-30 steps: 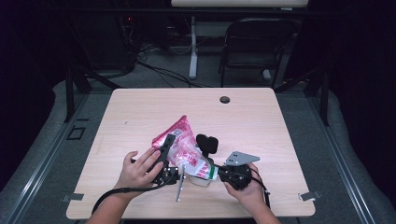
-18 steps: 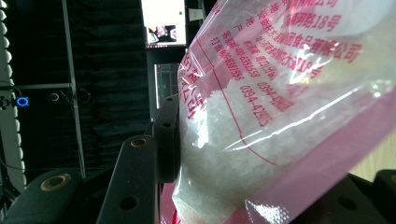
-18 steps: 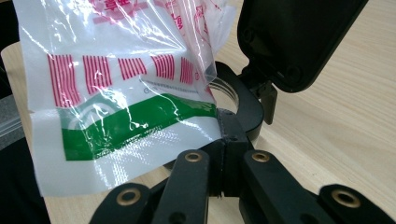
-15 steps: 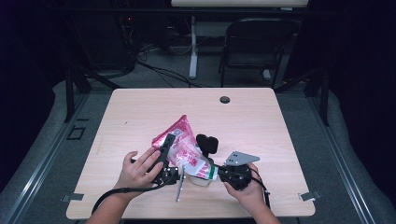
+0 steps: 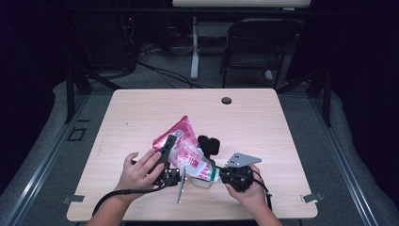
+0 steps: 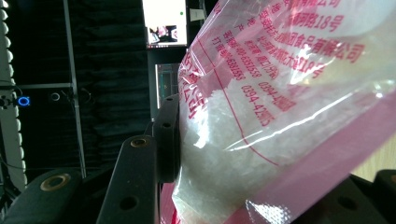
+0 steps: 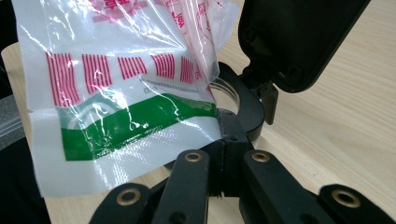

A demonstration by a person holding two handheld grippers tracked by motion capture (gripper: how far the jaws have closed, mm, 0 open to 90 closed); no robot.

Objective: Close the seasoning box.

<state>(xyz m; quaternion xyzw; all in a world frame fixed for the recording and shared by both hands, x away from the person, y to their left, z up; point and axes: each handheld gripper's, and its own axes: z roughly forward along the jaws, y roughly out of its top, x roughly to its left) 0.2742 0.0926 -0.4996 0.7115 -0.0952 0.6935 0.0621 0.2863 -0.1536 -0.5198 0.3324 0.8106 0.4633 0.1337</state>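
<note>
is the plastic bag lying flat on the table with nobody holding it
No: the plastic bag is raised off the table, the left gripper pressed against it.

Each hand carries a black tool. The left tool (image 5: pixel 169 157) has matt black jaws of flat bars, pinned with brass-coloured rivets, and a black cable (image 5: pixel 123 194) trails from it below the wrist. The right tool (image 5: pixel 212 155) has the same black bars and brass rivets, a round black body, and a grey three-cornered plate (image 5: pixel 242 160) on top. Both forearms are bare.
</note>
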